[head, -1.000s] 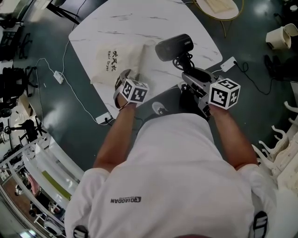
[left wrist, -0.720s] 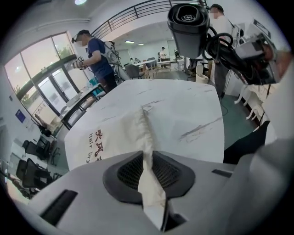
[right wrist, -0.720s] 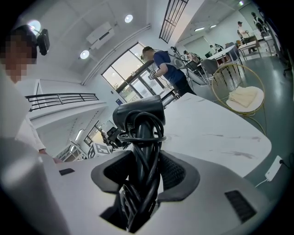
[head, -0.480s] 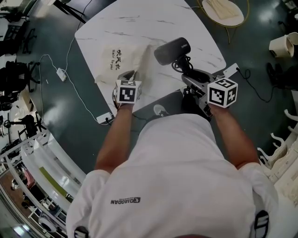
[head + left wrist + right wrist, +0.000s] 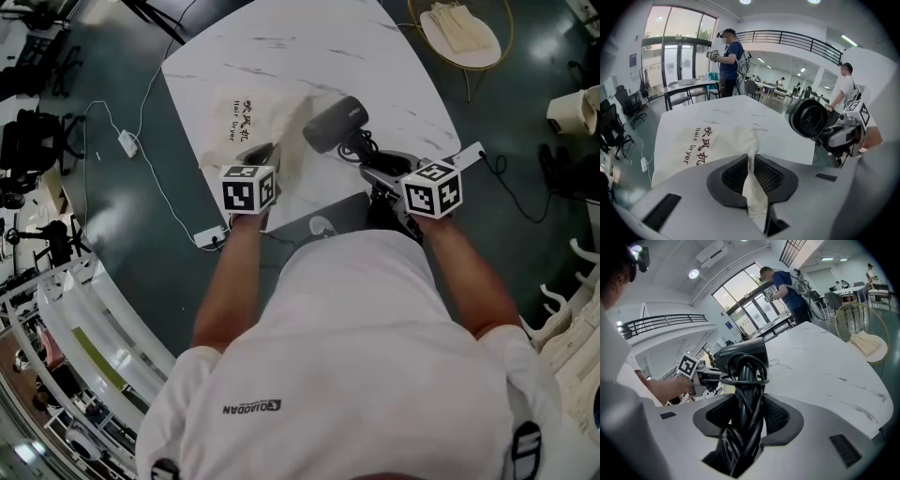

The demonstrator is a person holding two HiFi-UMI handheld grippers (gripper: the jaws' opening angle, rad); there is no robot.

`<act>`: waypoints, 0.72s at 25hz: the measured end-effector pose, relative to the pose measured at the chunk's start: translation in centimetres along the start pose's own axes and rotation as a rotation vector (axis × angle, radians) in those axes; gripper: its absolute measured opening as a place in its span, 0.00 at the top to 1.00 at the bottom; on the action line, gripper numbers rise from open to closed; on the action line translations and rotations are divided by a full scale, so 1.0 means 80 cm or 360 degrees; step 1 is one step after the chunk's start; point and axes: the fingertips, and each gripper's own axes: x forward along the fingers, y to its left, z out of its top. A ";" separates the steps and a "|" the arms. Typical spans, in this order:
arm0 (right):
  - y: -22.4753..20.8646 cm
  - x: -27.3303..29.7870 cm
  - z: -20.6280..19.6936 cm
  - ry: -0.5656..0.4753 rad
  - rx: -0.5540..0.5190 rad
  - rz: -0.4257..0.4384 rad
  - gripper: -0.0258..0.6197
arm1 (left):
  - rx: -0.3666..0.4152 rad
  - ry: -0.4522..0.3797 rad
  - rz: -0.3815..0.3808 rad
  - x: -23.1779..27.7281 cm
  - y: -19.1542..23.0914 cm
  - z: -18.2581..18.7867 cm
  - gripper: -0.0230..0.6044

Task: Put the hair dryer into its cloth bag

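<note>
Clamped on a fold of the cream cloth bag (image 5: pixel 701 140) with the left gripper (image 5: pixel 753 180), jaws just now closed in on it, a thin strip of cloth standing pinched between the pads. Caught at the bag's near right edge (probably the rim of its mouth, though hard to be sure from these angles), with that edge drawn up off the white marble table (image 5: pixel 309 47) and the rest flat, printed side up, lettering toward the left.

Gripped tight in the right gripper (image 5: pixel 743 420): the black hair dryer (image 5: pixel 740 352), held by its handle, with the cord (image 5: pixel 746 390) looped in a bundle along that handle and caught between the jaws as well. Held in the air above the table, barrel tipped toward the bag. Seen from the head view, nose just beside the lifted edge; seen from the left gripper view, clear of the cloth and off to the right.

Both grippers near the table's front edge, close to the person's body, left one over the bag, right one behind the dryer.

Beyond the table, a round gold-framed chair (image 5: pixel 466 33) with a pale cloth on its seat. On the dark floor to the left, a white adapter (image 5: pixel 126 143) on a thin cable. Further back, two bystanders, one in dark blue (image 5: pixel 729 54), one in white (image 5: pixel 846 91).
</note>
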 end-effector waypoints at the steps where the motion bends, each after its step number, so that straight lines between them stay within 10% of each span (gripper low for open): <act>1: 0.001 0.005 -0.003 0.0029 -0.0014 0.0011 0.64 | -0.0010 -0.0004 -0.0002 -0.001 0.001 0.001 0.86; 18: -0.020 0.080 -0.033 0.0438 -0.0252 0.0115 0.64 | 0.0060 0.0001 -0.0008 -0.012 -0.004 0.010 0.86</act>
